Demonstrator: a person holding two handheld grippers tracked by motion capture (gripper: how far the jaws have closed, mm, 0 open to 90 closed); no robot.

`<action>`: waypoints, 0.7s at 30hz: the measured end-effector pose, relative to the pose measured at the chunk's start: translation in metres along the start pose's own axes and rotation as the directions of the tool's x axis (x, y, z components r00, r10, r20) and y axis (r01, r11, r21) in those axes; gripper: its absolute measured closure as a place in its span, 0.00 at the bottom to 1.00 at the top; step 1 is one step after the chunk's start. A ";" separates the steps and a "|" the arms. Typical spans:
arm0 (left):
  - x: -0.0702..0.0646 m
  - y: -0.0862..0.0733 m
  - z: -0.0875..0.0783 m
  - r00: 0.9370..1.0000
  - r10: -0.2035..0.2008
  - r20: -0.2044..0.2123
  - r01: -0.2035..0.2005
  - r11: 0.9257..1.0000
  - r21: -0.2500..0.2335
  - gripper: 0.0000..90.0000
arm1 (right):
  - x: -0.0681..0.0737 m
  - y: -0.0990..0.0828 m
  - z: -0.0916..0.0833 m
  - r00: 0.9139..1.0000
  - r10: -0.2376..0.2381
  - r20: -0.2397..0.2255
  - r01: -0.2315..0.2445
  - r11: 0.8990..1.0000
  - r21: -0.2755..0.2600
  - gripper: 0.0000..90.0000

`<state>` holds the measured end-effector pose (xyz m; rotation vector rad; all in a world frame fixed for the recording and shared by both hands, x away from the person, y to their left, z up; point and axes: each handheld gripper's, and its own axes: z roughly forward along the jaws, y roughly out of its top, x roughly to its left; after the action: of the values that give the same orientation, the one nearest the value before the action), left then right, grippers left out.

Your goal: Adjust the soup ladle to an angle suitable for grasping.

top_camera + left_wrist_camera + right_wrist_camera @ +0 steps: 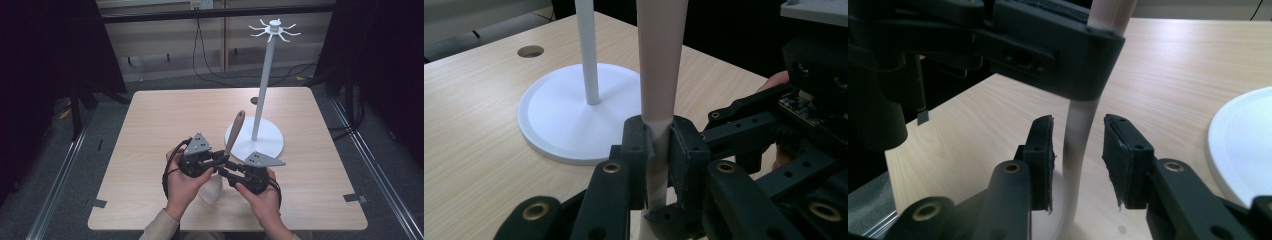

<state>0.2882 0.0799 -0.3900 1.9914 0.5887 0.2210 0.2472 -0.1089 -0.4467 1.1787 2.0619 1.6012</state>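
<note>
Between both claws: spoon (231, 145) | left claw (659, 150) clamps stem | right claw (1078, 150) spread around it

No text, label, brand, number or sign can be read in any of the three views. The small pale object at the top edge of the high view is too small and blurred to show any marking.
</note>
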 end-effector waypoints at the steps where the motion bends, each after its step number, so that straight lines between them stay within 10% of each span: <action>1: 0.000 0.000 0.000 1.000 -0.003 0.004 0.003 1.000 -0.006 0.87 | 0.000 0.000 0.000 1.000 0.002 0.002 -0.002 1.000 -0.002 0.74; 21: 0.002 0.000 0.000 0.997 -0.047 0.062 0.051 0.997 -0.062 0.87 | -0.005 0.007 -0.008 0.999 -0.045 0.004 0.045 0.999 -0.012 0.89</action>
<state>0.2897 0.0806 -0.3908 1.9136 0.5844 0.1471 0.2483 -0.1179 -0.4388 1.1221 2.0582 1.5876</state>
